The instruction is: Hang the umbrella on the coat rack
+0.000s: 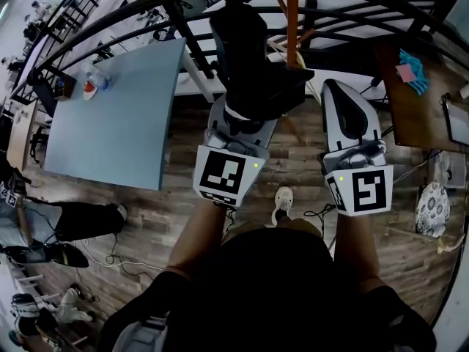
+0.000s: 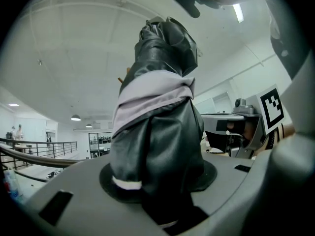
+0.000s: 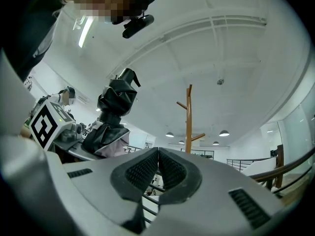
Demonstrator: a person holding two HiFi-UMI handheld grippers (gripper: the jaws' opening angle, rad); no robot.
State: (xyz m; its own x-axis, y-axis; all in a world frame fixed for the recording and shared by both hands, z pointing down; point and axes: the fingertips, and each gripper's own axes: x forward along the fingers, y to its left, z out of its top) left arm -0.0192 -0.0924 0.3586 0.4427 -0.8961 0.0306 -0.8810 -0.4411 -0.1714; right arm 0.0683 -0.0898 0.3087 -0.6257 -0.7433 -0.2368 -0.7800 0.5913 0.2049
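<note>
Umbrella [image 1: 245, 42], black and folded, sticks out ahead of the left gripper [image 1: 245, 119] in the head view, its bundle covering that gripper's fingers from above. The right gripper [image 1: 337, 88] is held just beside it, level with it, and nothing shows at its tip. Beyond both sets of fingers rises the wooden pole of the coat rack [image 1: 292, 20], well apart from the umbrella and in front of a dark railing [image 1: 132, 20]. Off to the left of the left fingers stands a blue counter [image 1: 117, 123] on the plank floor [image 1: 176, 218]. In the left gripper view the fingers [image 2: 109, 182] stand partly spread and pinch the umbrella's lower end between them; the bundle stands upright from them, wrapped by a pale grey strap [image 2: 152, 95], and the right gripper's marker cube [image 2: 272, 107] shows to the right. In the right gripper view the ribbed fingers [image 3: 142, 171] are pressed together with nothing between them. The coat rack [image 3: 188, 117] stands straight beyond their tips with its pegs bare, and the umbrella [image 3: 114, 112] in the left gripper shows up and to the left of them, apart from the rack.
</note>
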